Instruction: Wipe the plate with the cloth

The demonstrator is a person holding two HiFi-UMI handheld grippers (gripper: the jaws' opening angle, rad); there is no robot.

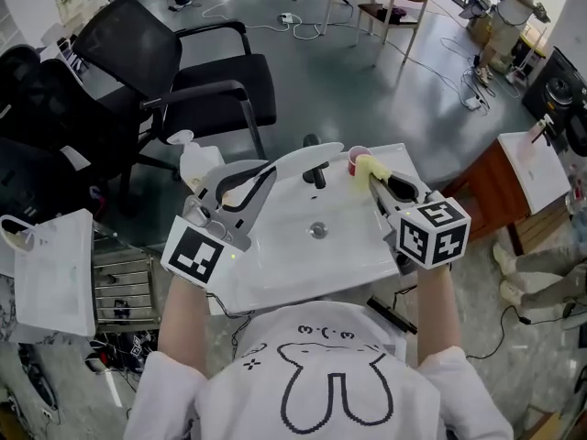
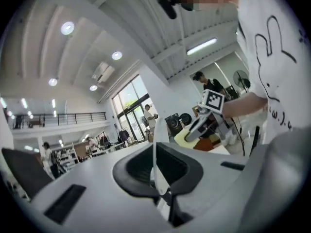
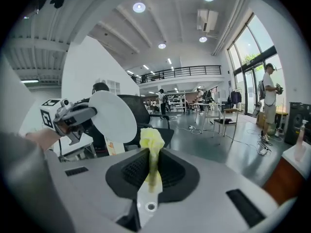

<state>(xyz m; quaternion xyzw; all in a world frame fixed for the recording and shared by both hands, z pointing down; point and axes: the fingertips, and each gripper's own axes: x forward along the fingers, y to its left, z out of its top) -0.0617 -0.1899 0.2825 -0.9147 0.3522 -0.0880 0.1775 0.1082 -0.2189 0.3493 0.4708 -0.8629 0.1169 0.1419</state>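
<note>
A white plate (image 1: 303, 159) hangs over the white sink (image 1: 275, 264), and my left gripper (image 1: 249, 186) is shut on its rim. In the left gripper view the plate (image 2: 156, 144) stands edge-on between the jaws of the left gripper (image 2: 158, 178). My right gripper (image 1: 378, 181) is shut on a yellow cloth (image 1: 368, 165), a short way right of the plate and apart from it. In the right gripper view the cloth (image 3: 152, 147) sticks up from the right gripper (image 3: 153, 176), with the plate's face (image 3: 114, 114) to the left.
A red cup (image 1: 357, 159) and a black tap (image 1: 315, 170) stand at the sink's far edge, a white bottle (image 1: 196, 161) at its left. Black office chairs (image 1: 138, 71) crowd the left, above a wire rack (image 1: 124, 287). A wooden cabinet (image 1: 504, 191) stands to the right.
</note>
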